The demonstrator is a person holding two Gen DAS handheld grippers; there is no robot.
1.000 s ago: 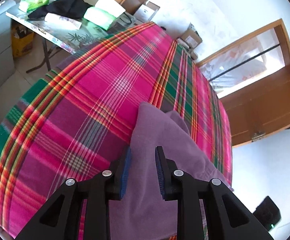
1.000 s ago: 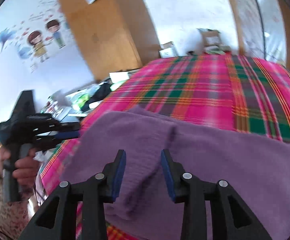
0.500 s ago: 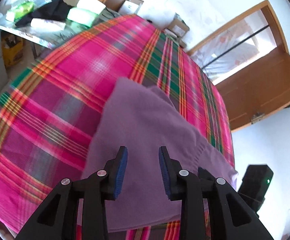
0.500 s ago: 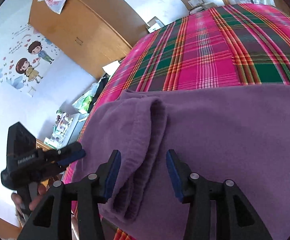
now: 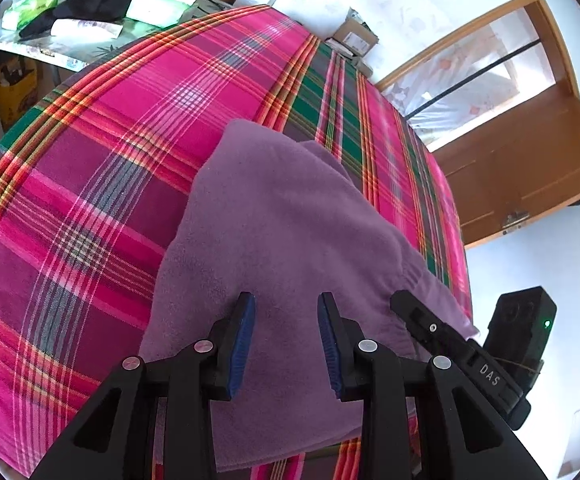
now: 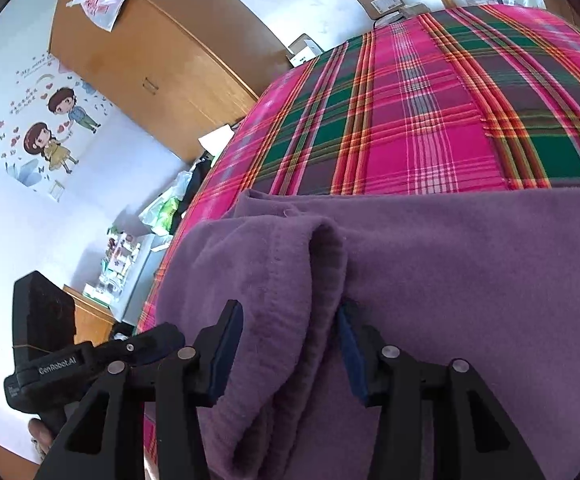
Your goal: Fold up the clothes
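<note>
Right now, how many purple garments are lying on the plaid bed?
1: a purple fleece garment near the plaid bedspread's front edge, under both open tongs. Its folds may hide another.

Plaid bedspread (image 5: 138,168) fills centre frame. Cluttered table (image 5: 62,46) upper left. Wooden door (image 5: 530,168) right. Wardrobe (image 6: 142,64) and cartoon wall stickers (image 6: 50,128) upper left.

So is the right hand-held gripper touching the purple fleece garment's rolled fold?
Touching. The right wrist view shows the right hand-held gripper open, straddling the purple fleece garment's rolled fold, fabric pressing its right pad.
</note>
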